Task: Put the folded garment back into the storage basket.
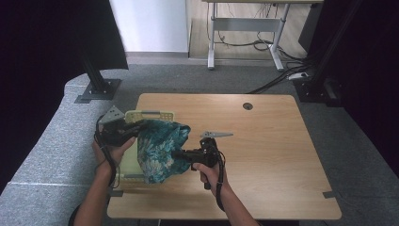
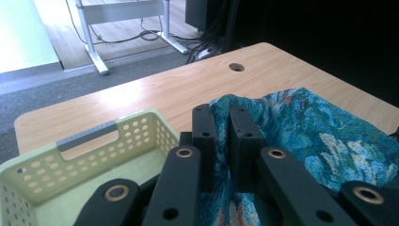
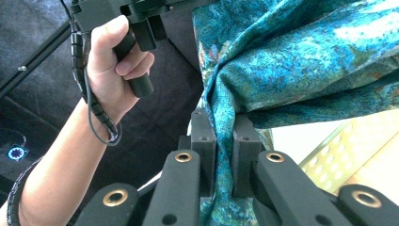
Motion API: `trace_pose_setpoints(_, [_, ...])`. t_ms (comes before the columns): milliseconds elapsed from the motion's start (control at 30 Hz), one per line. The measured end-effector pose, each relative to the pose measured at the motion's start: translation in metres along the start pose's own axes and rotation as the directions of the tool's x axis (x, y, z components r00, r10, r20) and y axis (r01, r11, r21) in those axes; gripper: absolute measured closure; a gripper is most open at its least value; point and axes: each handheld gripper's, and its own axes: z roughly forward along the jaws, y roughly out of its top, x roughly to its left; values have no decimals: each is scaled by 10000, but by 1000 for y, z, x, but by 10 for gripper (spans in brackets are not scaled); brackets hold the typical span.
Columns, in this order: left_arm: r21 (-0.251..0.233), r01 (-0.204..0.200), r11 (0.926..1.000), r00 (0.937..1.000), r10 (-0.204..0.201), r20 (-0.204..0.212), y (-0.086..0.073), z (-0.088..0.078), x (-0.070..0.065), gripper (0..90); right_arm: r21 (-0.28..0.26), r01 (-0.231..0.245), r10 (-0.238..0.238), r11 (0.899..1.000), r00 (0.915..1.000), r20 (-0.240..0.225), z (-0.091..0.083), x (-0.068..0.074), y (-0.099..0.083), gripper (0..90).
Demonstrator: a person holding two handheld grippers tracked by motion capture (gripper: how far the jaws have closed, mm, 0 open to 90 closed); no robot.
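Both the left gripper (image 1: 135,127) and right gripper (image 1: 180,154) clamp the blue cloth (image 1: 162,148) held over the basket (image 1: 149,114); judged best lowered evenly, keeping hems inside the rim.

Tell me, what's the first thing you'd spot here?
The bright teal flowery cloth jumps out: it hangs bunched over the pale green plastic basket with holes at the left side of the light wooden table. The black left gripper and black right gripper each pinch a fold of it.
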Motion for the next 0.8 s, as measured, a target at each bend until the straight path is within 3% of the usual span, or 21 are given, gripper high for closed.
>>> trace_pose_setpoints(800, [11, 203, 9998, 9996, -203, -172, -8, -7, 15, 826, 152, 32, -31, 9999, 10000, -18, 21, -1, 4, 822])
